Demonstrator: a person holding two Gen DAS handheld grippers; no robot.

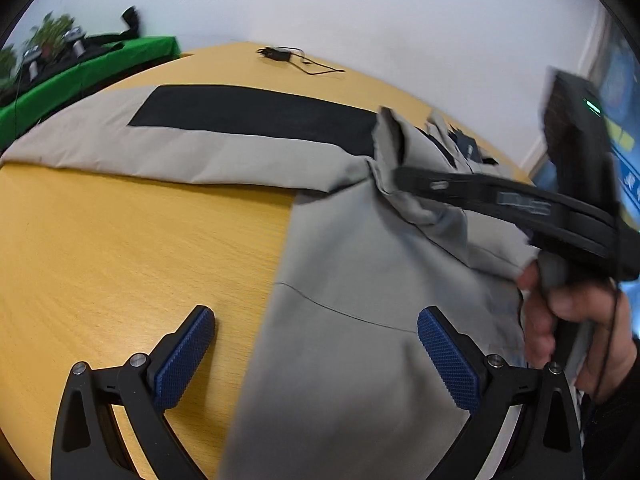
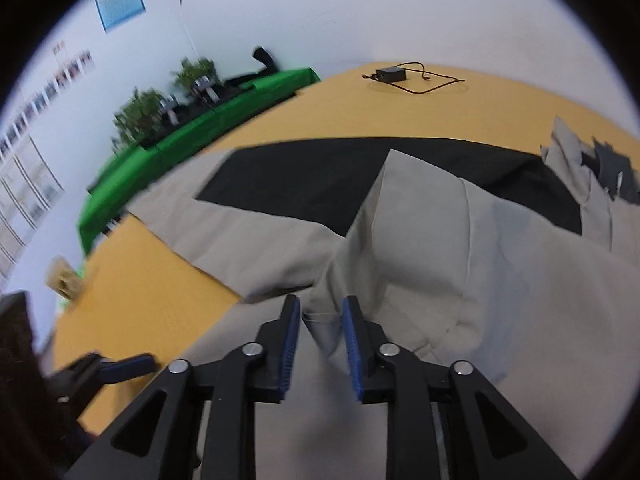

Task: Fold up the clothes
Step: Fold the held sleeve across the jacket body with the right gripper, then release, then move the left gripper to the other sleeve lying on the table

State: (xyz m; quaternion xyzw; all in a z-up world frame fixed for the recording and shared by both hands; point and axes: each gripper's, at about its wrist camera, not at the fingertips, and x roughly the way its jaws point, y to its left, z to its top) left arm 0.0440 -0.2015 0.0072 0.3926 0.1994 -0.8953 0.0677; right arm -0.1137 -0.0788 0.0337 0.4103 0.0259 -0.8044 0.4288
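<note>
both wrist views share table.

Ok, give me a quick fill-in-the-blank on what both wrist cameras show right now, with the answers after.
1. The left gripper has its jaws wide ____.
2. The right gripper pinches a bunched fold of the ____ garment.
3. The garment carries a wide panel coloured ____.
4. The garment lies on a ____ table.

Missing words: open; grey; black; wooden
</note>
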